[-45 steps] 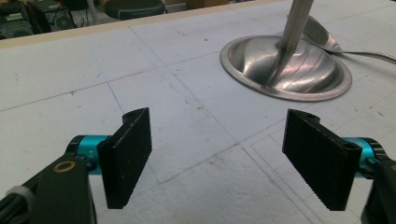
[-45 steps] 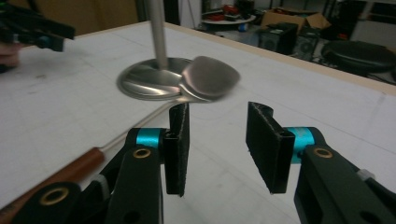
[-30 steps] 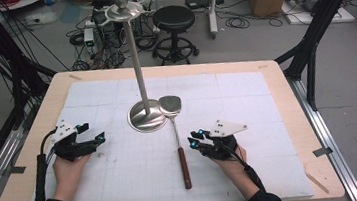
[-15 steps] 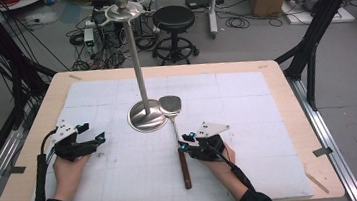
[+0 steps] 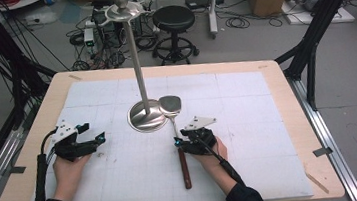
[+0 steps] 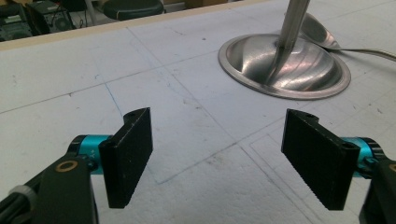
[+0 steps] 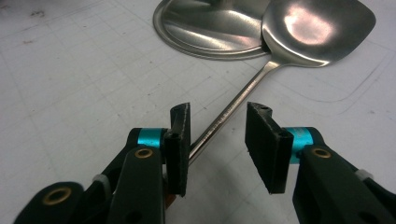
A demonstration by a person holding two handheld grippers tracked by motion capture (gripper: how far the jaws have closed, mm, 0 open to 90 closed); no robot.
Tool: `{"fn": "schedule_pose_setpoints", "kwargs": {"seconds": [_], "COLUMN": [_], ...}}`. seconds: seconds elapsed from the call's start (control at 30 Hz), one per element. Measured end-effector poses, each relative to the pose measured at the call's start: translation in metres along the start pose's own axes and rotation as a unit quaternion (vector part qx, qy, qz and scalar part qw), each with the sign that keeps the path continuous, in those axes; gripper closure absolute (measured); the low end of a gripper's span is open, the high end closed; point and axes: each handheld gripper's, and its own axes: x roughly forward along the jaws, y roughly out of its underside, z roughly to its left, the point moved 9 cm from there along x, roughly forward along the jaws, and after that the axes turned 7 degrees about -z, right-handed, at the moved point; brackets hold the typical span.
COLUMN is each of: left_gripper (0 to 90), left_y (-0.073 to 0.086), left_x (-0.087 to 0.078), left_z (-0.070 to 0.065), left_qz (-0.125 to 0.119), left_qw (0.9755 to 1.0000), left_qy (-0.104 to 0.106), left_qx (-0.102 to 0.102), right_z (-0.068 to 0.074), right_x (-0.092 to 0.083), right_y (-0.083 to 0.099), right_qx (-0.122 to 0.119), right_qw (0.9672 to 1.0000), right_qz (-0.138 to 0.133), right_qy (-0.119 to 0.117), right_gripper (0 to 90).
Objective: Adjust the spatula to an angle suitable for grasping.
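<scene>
- Right now my right gripper (image 5: 183, 141) hovers over the spatula (image 5: 175, 131), which lies flat on the table (image 5: 276, 90); its blade rests against the base of the steel stand (image 5: 145, 115) and its wooden grip points back toward me.
- Its jaws have just been opening and now stand partly spread. In the right gripper view the thin metal shank (image 7: 233, 108) runs up between them, close to one pad, and neither pad presses on it.
- To grip well, I judge I should centre the shank between the pads, sink until they bracket it fully, then squeeze squarely so the thin rod cannot roll or slip sideways.
- Taking hold near the wooden grip could leave the heavy blade drooping.
- My right hand comes in low, knuckles up, jaws aimed forward along the handle.
- My left gripper (image 5: 83, 145) rests well apart on the table's left side, jaws spread wide with nothing between them, pointing toward the stand.
</scene>
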Motion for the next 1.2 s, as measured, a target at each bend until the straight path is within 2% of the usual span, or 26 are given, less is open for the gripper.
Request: {"fn": "schedule_pose_setpoints", "kwargs": {"seconds": [0.33, 0.43, 0.6, 0.93, 1.07, 1.1, 1.2], "left_gripper": [25.5, 25.5, 25.5, 25.5, 25.5, 25.5, 25.5], "left_y": [0.000, 0.000, 0.000, 0.000, 0.000, 0.000, 0.000], "left_x": [0.000, 0.000, 0.000, 0.000, 0.000, 0.000, 0.000], "left_z": [0.000, 0.000, 0.000, -0.001, -0.002, -0.002, -0.002], "left_qz": [0.000, 0.000, -0.001, 0.001, 0.000, 0.001, 0.000], "left_qw": [1.0000, 1.0000, 1.0000, 1.0000, 1.0000, 1.0000, 1.0000], "left_qy": [0.000, 0.000, 0.000, 0.001, 0.001, 0.001, 0.002], "left_qx": [0.000, 0.001, 0.002, 0.009, 0.009, 0.010, 0.008], "right_z": [-0.002, -0.002, -0.002, -0.011, -0.017, -0.023, -0.028], "right_x": [0.011, 0.017, 0.020, 0.016, 0.012, 0.010, 0.008], "right_y": [-0.002, -0.002, -0.002, -0.002, -0.001, 0.000, 0.002], "right_qx": [-0.003, -0.004, 0.004, 0.020, 0.024, 0.029, 0.034], "right_qw": [0.9994, 0.9986, 0.9979, 0.9959, 0.9940, 0.9929, 0.9921], "right_qz": [0.033, 0.051, 0.064, 0.080, 0.089, 0.094, 0.098], "right_qy": [0.006, 0.009, 0.011, 0.037, 0.058, 0.067, 0.070], "right_gripper": [58.1, 57.8, 60.9, 69.3, 74.8, 77.1, 79.3]}}
